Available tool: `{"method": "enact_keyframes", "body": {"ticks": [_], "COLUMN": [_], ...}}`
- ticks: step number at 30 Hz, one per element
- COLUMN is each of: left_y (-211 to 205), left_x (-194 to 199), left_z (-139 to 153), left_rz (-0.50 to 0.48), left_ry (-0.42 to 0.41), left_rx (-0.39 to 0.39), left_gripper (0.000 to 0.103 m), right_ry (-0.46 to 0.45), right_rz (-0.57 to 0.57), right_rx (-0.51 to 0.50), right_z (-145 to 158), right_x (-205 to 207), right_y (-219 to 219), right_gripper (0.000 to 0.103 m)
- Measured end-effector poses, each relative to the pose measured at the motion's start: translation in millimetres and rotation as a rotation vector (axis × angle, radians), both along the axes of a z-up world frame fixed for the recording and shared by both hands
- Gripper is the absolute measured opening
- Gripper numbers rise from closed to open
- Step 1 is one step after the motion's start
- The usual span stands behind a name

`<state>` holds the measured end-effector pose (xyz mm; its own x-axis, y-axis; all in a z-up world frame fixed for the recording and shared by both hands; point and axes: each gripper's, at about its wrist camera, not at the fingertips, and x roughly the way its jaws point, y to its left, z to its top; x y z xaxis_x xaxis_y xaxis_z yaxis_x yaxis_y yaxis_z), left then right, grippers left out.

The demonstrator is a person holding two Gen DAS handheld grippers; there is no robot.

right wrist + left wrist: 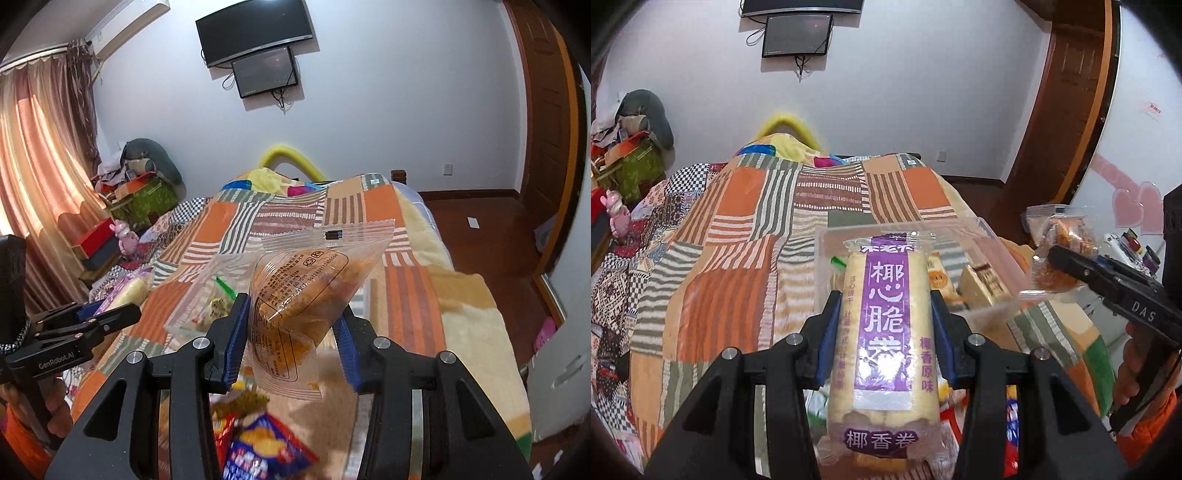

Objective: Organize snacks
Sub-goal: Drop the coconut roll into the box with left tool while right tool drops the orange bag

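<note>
A: Left wrist view: the left gripper [886, 328] clamps a purple-labelled coconut roll pack [884, 332], held above the clear plastic bin [827, 243] on the bed [738, 229].

B: Advice?

A: Carry it over the bin's near rim before letting go; the bin is partly full.

B: Right wrist view?

A: The right gripper [291, 332] pinches a clear pastry packet [299, 295] near the bin. Open quilt lies beyond; both grippers stand close together.
</note>
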<state>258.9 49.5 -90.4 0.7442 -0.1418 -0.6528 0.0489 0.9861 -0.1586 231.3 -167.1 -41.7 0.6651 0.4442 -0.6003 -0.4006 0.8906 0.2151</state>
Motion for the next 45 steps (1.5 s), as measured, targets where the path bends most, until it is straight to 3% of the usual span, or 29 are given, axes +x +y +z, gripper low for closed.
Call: {"method": "enact_keyframes", "body": {"ticks": [11,25,30,40,45], "left_y": [-5,-16,-17,-19,-13], "left_x": [64,98,93,54,27], "left_z": [-30,-59,-59,-23,-10], "left_rz": [0.0,-0.011,-0.016,-0.029,-0.03], "left_ry": [0.063,0.128,0.121,0.039,0.021], "left_rx": [-0.013,0.014,0.022,0.076,0.067], "left_gripper": [0.045,0.045,0.045,0.047,0.049], "right_ry": [0.057,0.11,0.095,0.045,0.017], "right_rz": [0.04,0.107,0.098,0.085,0.079], "right_rx": [-0.053,-0.167,-0.179,-0.153,-0.127], "right_z": [-22,-48,-41,-18,-6], "right_x": [40,57,55,37,20], "right_y": [23,40,41,29,20], "right_gripper": [0.041,0.042,0.042,0.049,0.054]}}
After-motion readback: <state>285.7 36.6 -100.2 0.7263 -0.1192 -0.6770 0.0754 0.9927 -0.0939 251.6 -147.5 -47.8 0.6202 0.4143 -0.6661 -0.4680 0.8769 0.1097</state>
